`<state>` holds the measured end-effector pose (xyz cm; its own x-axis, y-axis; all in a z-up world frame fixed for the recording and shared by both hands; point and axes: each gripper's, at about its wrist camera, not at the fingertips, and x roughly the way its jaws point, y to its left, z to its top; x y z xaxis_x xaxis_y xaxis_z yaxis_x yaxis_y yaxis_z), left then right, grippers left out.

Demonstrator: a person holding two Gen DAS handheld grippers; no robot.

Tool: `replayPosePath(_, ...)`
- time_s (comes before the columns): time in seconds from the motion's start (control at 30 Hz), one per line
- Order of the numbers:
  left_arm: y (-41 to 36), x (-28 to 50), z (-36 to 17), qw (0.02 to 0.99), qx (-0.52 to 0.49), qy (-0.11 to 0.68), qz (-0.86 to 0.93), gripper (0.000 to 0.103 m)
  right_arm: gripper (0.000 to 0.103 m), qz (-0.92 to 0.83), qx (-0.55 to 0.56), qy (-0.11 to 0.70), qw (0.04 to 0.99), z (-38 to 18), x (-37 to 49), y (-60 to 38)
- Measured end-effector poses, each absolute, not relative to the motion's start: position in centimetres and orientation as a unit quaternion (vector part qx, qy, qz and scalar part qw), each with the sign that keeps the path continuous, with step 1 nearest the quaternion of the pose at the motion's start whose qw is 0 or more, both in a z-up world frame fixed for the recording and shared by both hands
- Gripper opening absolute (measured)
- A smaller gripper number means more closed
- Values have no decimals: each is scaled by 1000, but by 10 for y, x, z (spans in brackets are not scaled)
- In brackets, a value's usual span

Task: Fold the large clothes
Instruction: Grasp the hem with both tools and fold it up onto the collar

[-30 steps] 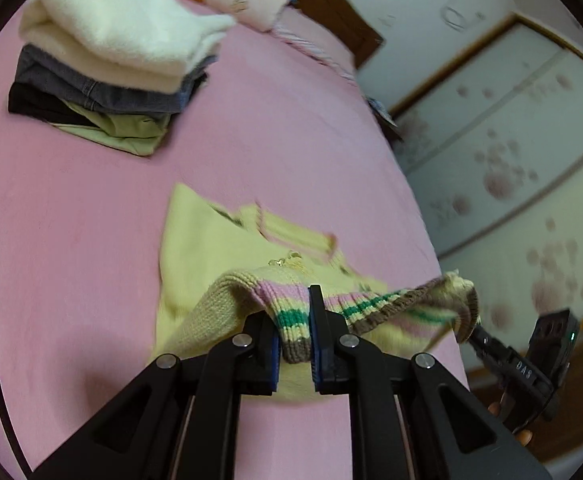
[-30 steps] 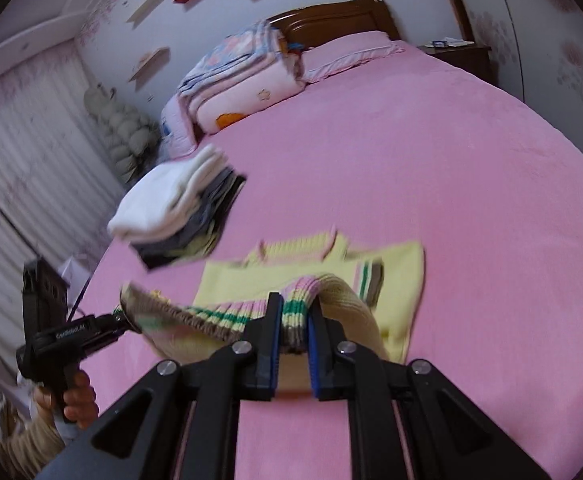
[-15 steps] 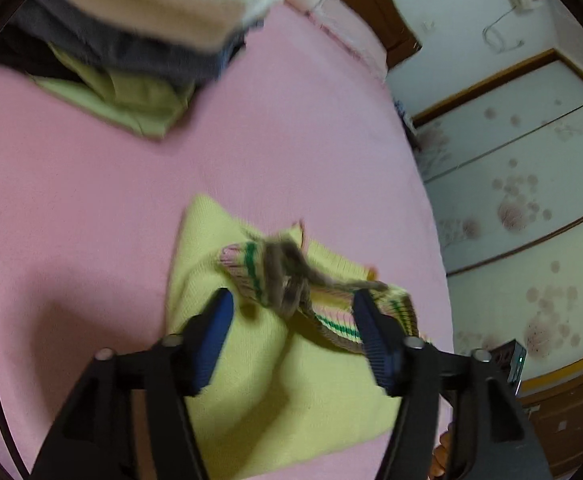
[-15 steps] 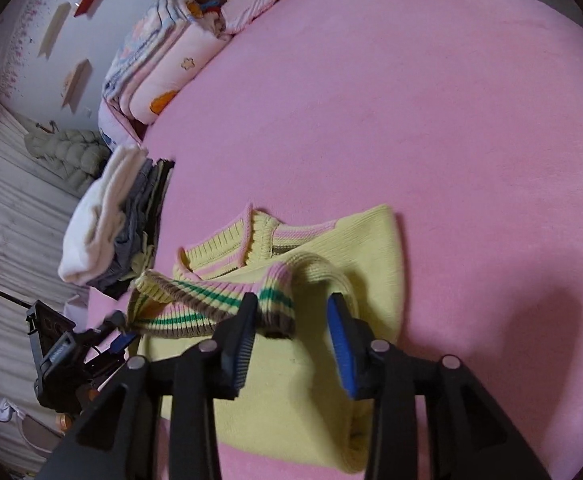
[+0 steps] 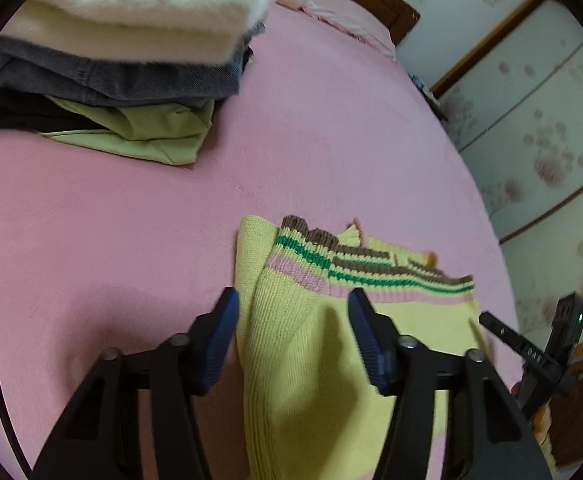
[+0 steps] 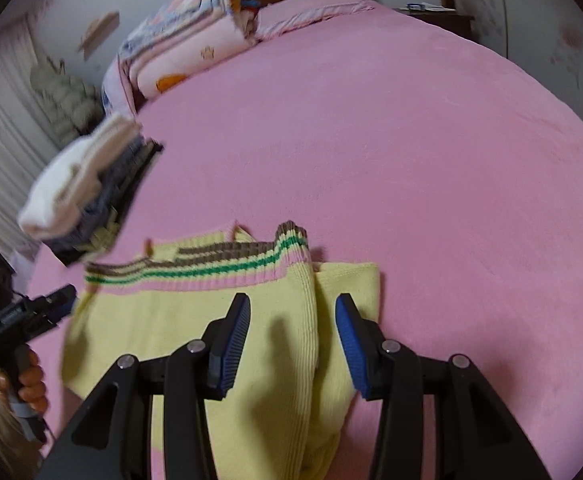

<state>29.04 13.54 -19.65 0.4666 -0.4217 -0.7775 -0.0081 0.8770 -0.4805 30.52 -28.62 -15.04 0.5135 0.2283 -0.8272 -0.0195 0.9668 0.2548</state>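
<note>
So this is the bit right after a fold gets laid down. The yellow knit sweater (image 5: 331,360) is lying on the pink bed (image 5: 131,240), near edge, with its striped hem (image 5: 355,272) (brown, green, pink bands) flipped up over the far part of the body, close to the collar. Looks to me like the bottom-to-top fold is basically done and both grippers are letting go.

Left gripper (image 5: 291,332): jaws have just closed in a little from a wider spread, but they're partly open, blue pads standing either side of a raised ridge of knit at the sweater's left edge. The fabric sits between them, pads not pinching it as far as I can see. Right gripper (image 6: 291,328): jaws have just been opening, about halfway apart now, straddling the fold ridge at the right edge, again with cloth between but not squeezed.

Far left on the bed there's a stack of folded clothes (image 5: 123,48), white fluffy one on top, well apart from the sweater.

Next move, I'd guess: back both grippers off without dragging the knit, then either flatten those puffy side ridges or regrab for another fold. Knit is springy, so the ridges could pop the fold open.
</note>
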Motion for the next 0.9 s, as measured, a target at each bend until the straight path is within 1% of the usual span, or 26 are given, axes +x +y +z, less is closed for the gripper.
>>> replayPosePath(0.03,134,291,-199,829,-209,504,-124,46,44,70,102,493,861,-155,311,-284)
replayPosePath(0.07,130,295,-202,830,-202,506,-122,37,44,70,99,497,859,-159,315,-283)
replayPosePath(0.1,125,293,-205,832,-187,509,-117,22,44,72,97,498,859,-162,317,-283)
replayPosePath(0.13,120,295,-207,835,-172,511,-109,15,42,72,90,497,860,-164,318,-282)
replayPosePath(0.17,117,296,-207,840,-152,511,-95,12,33,66,75,492,865,-164,319,-278)
replayPosePath(0.2,114,297,-206,844,-143,509,-89,11,7,62,59,490,868,-163,318,-275)
replayPosePath(0.27,111,294,-200,854,-135,496,-83,10,6,45,35,463,884,-154,309,-269)
replayPosePath(0.4,102,288,-188,872,-106,471,-81,10,6,13,44,430,902,-138,297,-279)
replayPosePath(0.53,95,297,-203,862,-91,495,-65,10,6,-16,39,459,888,-159,306,-285)
replayPosePath(0.67,95,301,-214,856,-86,506,-60,12,6,-35,8,474,880,-175,311,-274)
replayPosePath(0.73,94,299,-211,856,-80,507,-57,16,7,-42,1,477,878,-172,312,-271)
replayPosePath(0.77,93,299,-210,855,-79,509,-56,20,7,-42,3,479,877,-170,314,-270)
replayPosePath(0.8,92,296,-206,854,-74,512,-50,30,9,-43,6,481,876,-165,314,-269)
replayPosePath(0.83,93,293,-200,854,-66,514,-37,34,12,-46,5,483,874,-162,313,-268)
replayPosePath(0.9,93,289,-189,857,-60,510,-29,52,17,-55,-3,481,875,-150,309,-265)
